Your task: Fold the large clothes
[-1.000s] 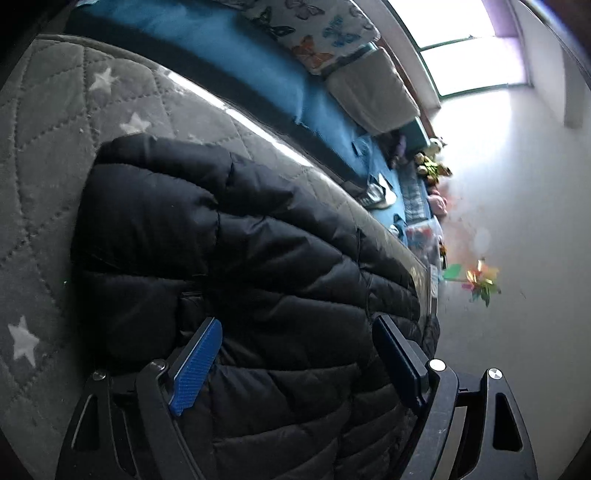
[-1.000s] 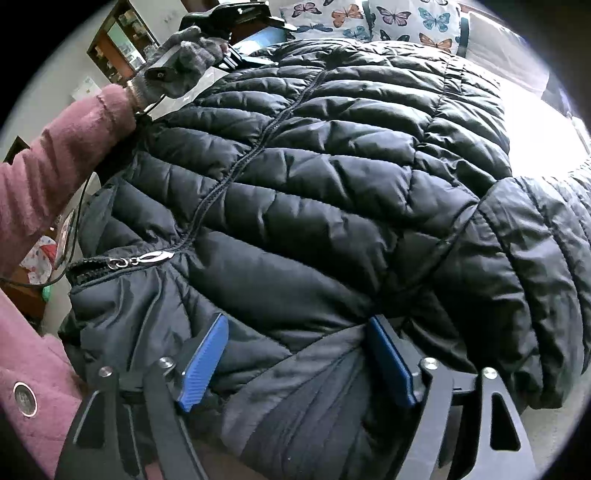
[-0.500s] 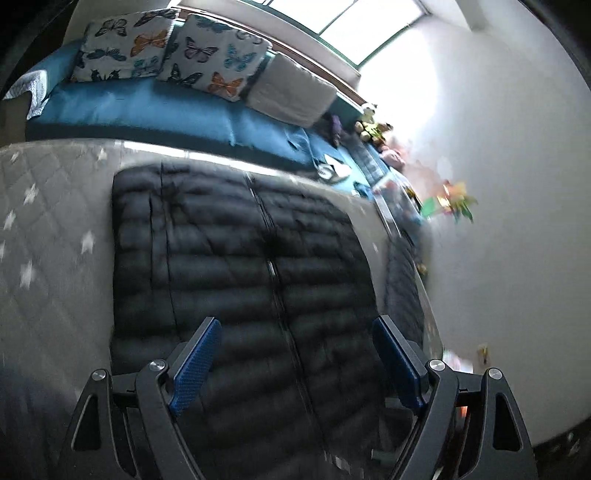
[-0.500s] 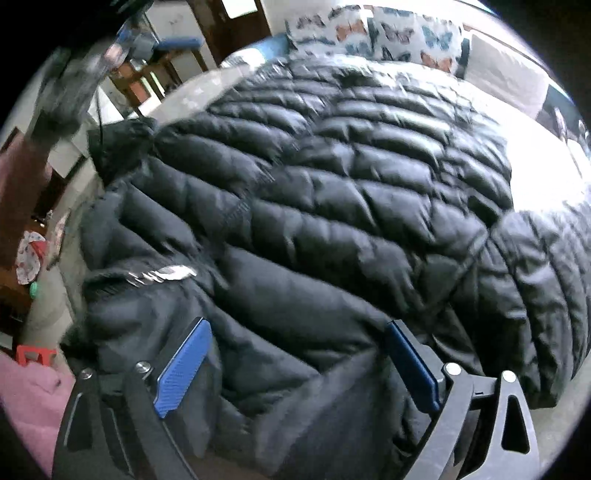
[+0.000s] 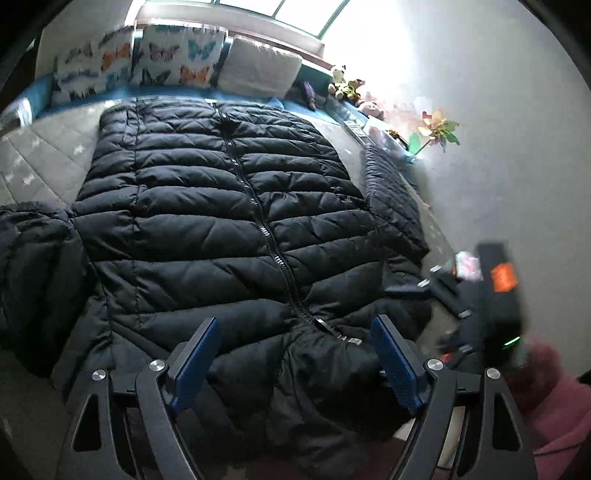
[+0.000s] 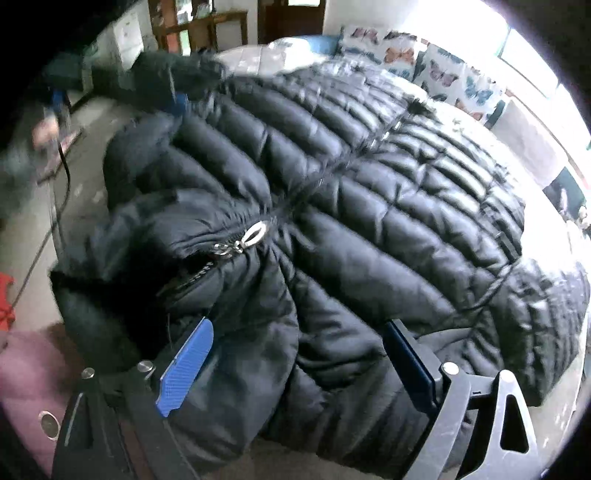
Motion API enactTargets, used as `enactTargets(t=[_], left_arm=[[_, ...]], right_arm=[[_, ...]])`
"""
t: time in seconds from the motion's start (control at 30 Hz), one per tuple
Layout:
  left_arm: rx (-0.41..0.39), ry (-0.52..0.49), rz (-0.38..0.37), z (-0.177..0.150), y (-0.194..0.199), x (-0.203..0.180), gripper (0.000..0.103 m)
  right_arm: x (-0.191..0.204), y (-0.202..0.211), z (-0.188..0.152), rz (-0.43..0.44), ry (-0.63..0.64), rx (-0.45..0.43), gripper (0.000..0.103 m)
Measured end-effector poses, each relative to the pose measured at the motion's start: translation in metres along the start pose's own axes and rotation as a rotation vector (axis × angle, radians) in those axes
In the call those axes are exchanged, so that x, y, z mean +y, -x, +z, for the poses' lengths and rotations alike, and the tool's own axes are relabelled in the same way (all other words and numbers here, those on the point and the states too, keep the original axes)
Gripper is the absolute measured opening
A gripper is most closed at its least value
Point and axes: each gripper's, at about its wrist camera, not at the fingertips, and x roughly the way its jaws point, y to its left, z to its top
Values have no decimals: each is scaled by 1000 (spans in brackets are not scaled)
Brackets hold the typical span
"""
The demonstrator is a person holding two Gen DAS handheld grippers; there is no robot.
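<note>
A black quilted puffer jacket (image 5: 221,206) lies front up and zipped on a grey star-quilted bed (image 5: 40,155), collar toward me, hem toward the pillows. Its silver zipper pull (image 6: 255,234) sits near the collar. One sleeve (image 5: 391,195) lies along the right side, the other (image 5: 33,258) bunches at the left. My left gripper (image 5: 295,354) is open over the collar end. My right gripper (image 6: 295,358) is open with jacket fabric bulging between its blue pads; it also shows blurred in the left wrist view (image 5: 495,295).
Butterfly pillows (image 5: 147,62) and a white cushion (image 5: 258,70) line the far side under a bright window. Stuffed toys (image 5: 347,86) and a paper pinwheel (image 5: 439,125) sit by the white wall at right. Wooden furniture (image 6: 199,26) stands beyond the bed's left side.
The left gripper has swung from low over the jacket's side to the collar end, looking down its whole length. The right gripper shifted left toward the collar; both stay open.
</note>
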Motion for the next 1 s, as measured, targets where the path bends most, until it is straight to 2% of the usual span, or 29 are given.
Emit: enactTargets(t=[0.1,0.17,0.27,0.37,0.5,0.6,0.73,0.8,0.87,1.0], left_arm=[[33,-31,-4,-19,-20,-9,72],[54,-59,25,-34,-37,-14,66],[61,-149,96,-55,-48,-23,63],[49,-174,120,-68,-49,-23,61],[38,-135,87,-67,-41,-19,61],[18,-75,46,-66,-22,-11,61],[-34,43,47,-64,20,15,64],[-81,133,62,-62,46,40,72],[-154,263,93,-60,77,74,83],[-309,502,125,-56,129,146,85]], right_arm=[[-4,10,1,-19,-23,-38,101],[-3,5,-1,-18,-39,-22,101],[-3,-2,-11,-16,-38,28,101],[-7,14,-6,-27,-59,-18,100],[-11,29,14,-15,-106,-109,101],[-8,16,25,9,-100,-110,100],[1,-23,22,70,-86,-17,100],[0,-27,20,87,-107,-17,101],[-1,-26,20,98,-109,-10,100],[-3,-28,20,96,-104,-9,100]])
